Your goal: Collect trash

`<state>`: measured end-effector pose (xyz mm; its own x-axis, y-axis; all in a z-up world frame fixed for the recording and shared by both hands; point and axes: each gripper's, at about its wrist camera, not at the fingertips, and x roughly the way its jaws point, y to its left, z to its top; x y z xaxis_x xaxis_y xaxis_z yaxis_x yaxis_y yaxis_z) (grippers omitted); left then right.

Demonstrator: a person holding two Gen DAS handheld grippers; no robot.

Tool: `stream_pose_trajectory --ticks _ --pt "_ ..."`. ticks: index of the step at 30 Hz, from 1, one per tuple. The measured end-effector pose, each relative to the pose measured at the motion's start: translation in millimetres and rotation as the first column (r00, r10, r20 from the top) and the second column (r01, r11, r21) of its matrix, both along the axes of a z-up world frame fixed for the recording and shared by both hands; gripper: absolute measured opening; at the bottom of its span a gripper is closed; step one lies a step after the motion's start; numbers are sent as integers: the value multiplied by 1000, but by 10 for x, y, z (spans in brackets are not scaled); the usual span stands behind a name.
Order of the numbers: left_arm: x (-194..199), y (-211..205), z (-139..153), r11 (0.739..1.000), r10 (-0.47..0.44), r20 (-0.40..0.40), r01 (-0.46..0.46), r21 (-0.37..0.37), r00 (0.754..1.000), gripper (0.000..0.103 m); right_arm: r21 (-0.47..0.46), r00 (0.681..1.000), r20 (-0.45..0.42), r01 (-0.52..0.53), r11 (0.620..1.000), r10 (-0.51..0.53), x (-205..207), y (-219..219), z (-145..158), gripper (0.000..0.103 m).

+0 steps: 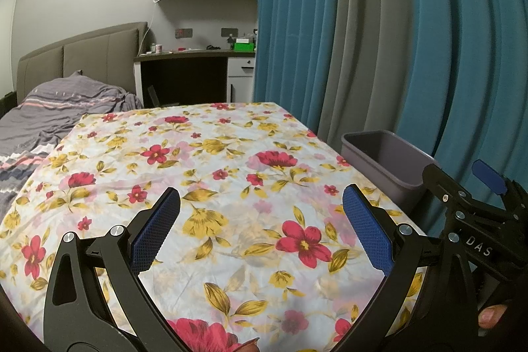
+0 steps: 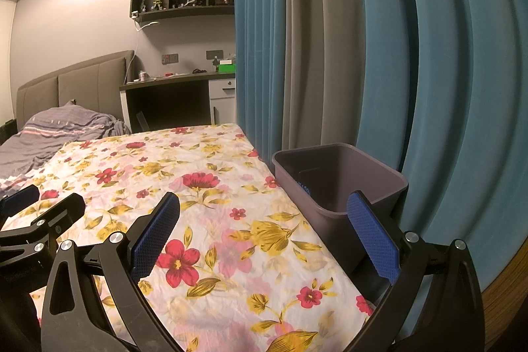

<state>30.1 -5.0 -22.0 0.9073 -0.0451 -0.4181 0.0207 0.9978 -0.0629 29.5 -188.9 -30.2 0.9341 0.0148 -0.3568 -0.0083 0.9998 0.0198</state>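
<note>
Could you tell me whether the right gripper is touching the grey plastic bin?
Cannot tell: in the right wrist view the right gripper is open, and one blue finger pad overlaps the grey plastic bin, hiding any gap.

Both wrist views over floral tablecloth [image 1: 231,154]

Trash bin [image 2: 340,183]: at 2 o'clock, just beside the counter's [image 2: 211,187] right edge.
Curtain [image 2: 330,38]: behind the bin.
Bed [image 2: 59,127]: at 10 o'clock.

My pads [image 1: 368,231] are showing blue, rough-textured rubber on matt black plastic arms with shiny metal screws [image 1: 405,229]. The floral tablecloth [image 1: 231,160] is looking like thin, creased cloth. The bin [image 2: 340,183] is appearing smooth, matt purple plastic.
</note>
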Motion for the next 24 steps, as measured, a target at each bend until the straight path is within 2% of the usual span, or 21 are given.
stream_pose_trajectory --ticks 13,18,22,24 --pt "-7 6 -23 1000 -26 -1 26 -15 1000 97 0 1000 1 -2 1000 2 0 -11 -6 97" --pt "-42 -22 -21 999 -42 25 42 11 999 97 1 1000 0 -1 1000 1 3 -15 -10 97" --pt "-74 -3 -8 998 -58 43 58 -1 997 97 1 1000 -3 -3 1000 3 6 -5 -5 97" --pt "-69 -3 -4 999 -51 44 50 11 998 88 2 1000 -3 -4 1000 4 8 1 -3 97"
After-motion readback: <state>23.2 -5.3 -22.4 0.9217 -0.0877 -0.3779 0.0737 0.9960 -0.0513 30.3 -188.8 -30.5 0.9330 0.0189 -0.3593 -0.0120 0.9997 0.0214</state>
